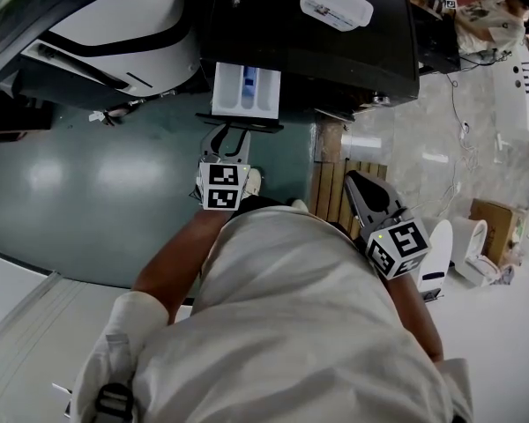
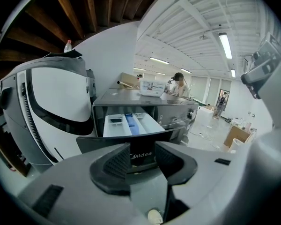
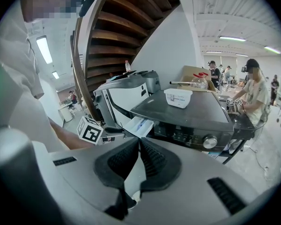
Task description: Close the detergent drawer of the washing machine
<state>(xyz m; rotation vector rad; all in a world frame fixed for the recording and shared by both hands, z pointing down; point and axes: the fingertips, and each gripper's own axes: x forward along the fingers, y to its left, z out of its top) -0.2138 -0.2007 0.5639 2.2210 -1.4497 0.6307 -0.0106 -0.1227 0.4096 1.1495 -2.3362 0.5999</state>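
Left gripper view: the left gripper [image 2: 141, 153] is seen with its jaws held apart, and the dark front panel of the drawer [image 2: 131, 124] is framed in the gap between the pads [image 2: 116, 161]; no squeeze on the panel is seen. In the head view the left gripper [image 1: 228, 136] is held just below that panel. The drawer [image 1: 245, 91] is left open, drawn out of the top left corner of the washer [image 1: 353, 55] front, with its white and blue compartments exposed. The right gripper [image 3: 138, 142] is shown with its jaws closed together and nothing between them; it [image 1: 358, 183] is held well apart from the drawer, off the washer's front right corner. A white box [image 1: 335, 1] is set on the washer's top, back from the front edge. A white machine [image 1: 115, 16] is placed beside the washer's left edge.
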